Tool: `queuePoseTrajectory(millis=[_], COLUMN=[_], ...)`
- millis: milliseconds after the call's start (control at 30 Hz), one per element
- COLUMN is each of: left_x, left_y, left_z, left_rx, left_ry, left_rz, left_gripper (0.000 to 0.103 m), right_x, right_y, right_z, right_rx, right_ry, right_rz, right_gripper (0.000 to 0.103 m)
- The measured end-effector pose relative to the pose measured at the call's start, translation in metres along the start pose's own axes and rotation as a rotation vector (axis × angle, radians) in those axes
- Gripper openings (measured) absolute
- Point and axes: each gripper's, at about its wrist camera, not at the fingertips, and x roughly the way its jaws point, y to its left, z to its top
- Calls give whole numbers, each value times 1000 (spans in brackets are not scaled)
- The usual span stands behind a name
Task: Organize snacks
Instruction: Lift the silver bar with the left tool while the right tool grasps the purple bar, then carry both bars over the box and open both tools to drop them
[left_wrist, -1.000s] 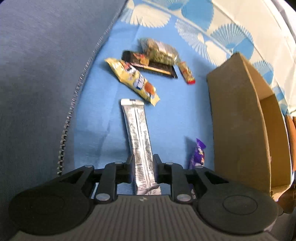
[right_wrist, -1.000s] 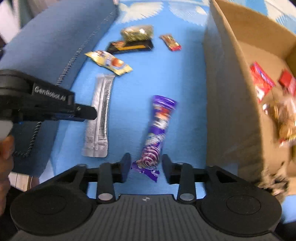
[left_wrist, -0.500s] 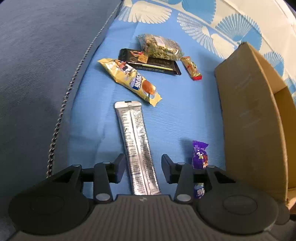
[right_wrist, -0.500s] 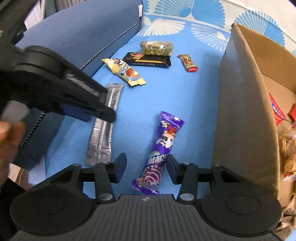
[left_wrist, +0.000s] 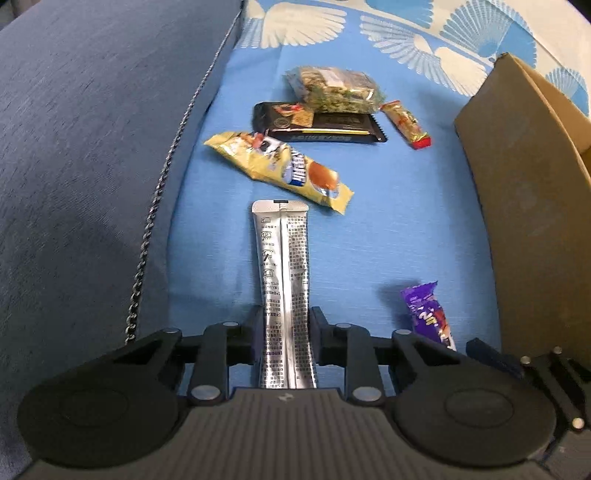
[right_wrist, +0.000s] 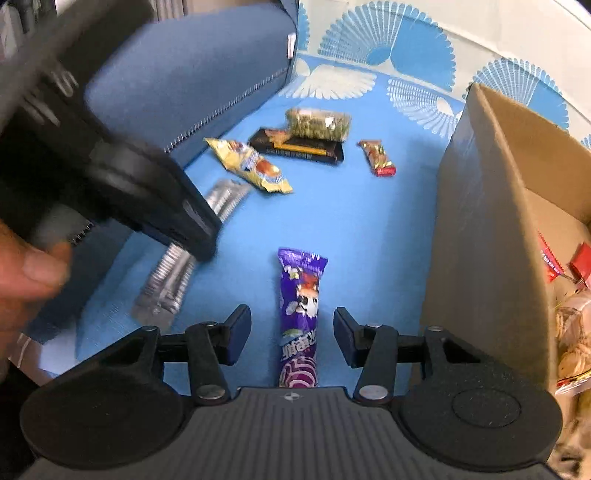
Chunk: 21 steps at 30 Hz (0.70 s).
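Two grippers work beside the cardboard box (right_wrist: 491, 236): the left gripper (left_wrist: 286, 325), jaws just closing, pinches the silver sachet (left_wrist: 284, 280) lying farther from the box, while the right gripper (right_wrist: 291, 332) stands spread astride the purple wrapper (right_wrist: 301, 306) nearer its wall, apparently so both go in together.

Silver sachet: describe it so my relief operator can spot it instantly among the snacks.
On the blue cloth, left of the cardboard box, a row of snacks runs beside the dark blue cushion. The silver sachet lies nearest the cushion, between the left gripper fingers. It is the only long, plain metallic strip with small black print; its neighbours are colourful.
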Motion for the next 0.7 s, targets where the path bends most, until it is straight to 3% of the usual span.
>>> queuePoseTrajectory(millis=[167,300,500,700], left_x=[1,3,2,-12], left_y=[-5,-10,-9,-10], left_z=[-3,-4,-4,-1], left_rx=[37,58,61,35], left_ry=[11,10,-3,-60], left_rz=[-9,3,-2,-49], left_gripper=[31,32,26,24], right_x=[15,13,7,-11], right_y=[2,8,4,1], right_z=[-7,-8,-9,-5], right_rx=[1,-27,-2,19], right_ry=[58,48,38,-29], right_rz=[-12,8,42,67], right_gripper=[43,23,20,19])
